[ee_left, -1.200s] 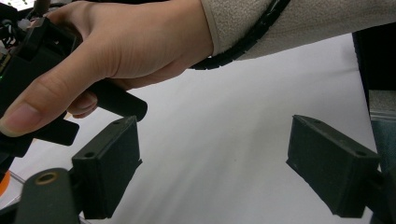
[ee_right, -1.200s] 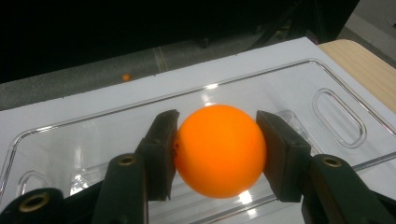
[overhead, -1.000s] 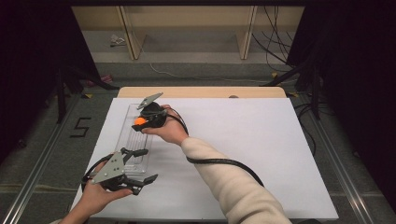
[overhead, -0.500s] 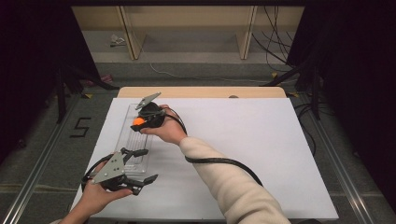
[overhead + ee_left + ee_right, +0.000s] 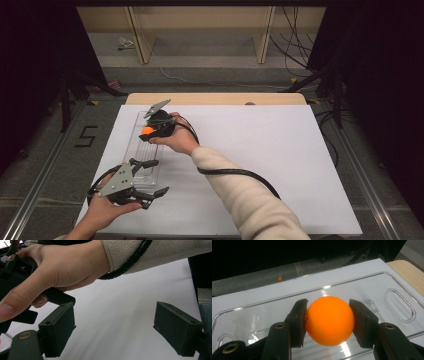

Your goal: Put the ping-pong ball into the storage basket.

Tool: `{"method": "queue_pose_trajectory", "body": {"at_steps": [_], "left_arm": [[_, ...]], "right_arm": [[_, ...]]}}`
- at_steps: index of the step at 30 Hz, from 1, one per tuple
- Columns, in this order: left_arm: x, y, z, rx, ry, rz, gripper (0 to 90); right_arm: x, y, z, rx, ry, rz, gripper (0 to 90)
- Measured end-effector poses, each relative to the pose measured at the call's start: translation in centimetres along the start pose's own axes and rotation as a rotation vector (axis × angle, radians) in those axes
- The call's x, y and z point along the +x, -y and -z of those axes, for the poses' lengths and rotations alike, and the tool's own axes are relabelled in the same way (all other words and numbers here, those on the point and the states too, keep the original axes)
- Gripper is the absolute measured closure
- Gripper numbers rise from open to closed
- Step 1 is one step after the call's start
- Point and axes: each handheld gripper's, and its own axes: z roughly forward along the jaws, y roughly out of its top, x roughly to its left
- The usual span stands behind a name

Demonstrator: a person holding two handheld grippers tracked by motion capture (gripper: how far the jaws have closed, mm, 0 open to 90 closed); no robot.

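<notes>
An orange ball (image 5: 329,320) sits clamped between the two black pads of my right gripper (image 5: 328,322), held just above a clear plastic tray (image 5: 372,287). In the high view that gripper (image 5: 150,131) hovers over the far half of the tray (image 5: 131,145), with the ball (image 5: 147,130) showing at its tip. My left gripper (image 5: 151,177) rests near the tray's near end at the table's front left, its jaws wide apart with nothing between them. In the left gripper view the open gripper (image 5: 113,328) looks across the white tabletop (image 5: 117,315) toward the person's right hand (image 5: 50,272).
The tray has moulded grooves and an oval handle slot (image 5: 399,305). A white sheet (image 5: 280,165) covers the table; bare wood (image 5: 215,98) shows along the far edge. The right gripper's cable (image 5: 235,173) loops across the sheet. A small orange thing (image 5: 280,278) lies on the floor beyond.
</notes>
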Motion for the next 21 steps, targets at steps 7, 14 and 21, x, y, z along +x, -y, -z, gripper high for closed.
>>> {"method": "queue_pose_trajectory", "body": {"at_steps": [7, 14, 21], "left_arm": [[0.0, 0.0, 0.01, 0.0, 0.0, 0.0, 16.6], [0.0, 0.0, 0.0, 0.0, 0.0, 0.0, 16.7], [0.0, 0.01, 0.0, 0.0, 0.001, 0.0, 16.7]], "right_arm": [[0.05, -0.04, -0.2, 0.005, -0.003, 0.002, 51.3], [0.1, -0.03, -0.47, 0.01, -0.004, 0.004, 51.4], [0.08, 0.0, -0.72, 0.019, -0.005, 0.002, 51.3]]}}
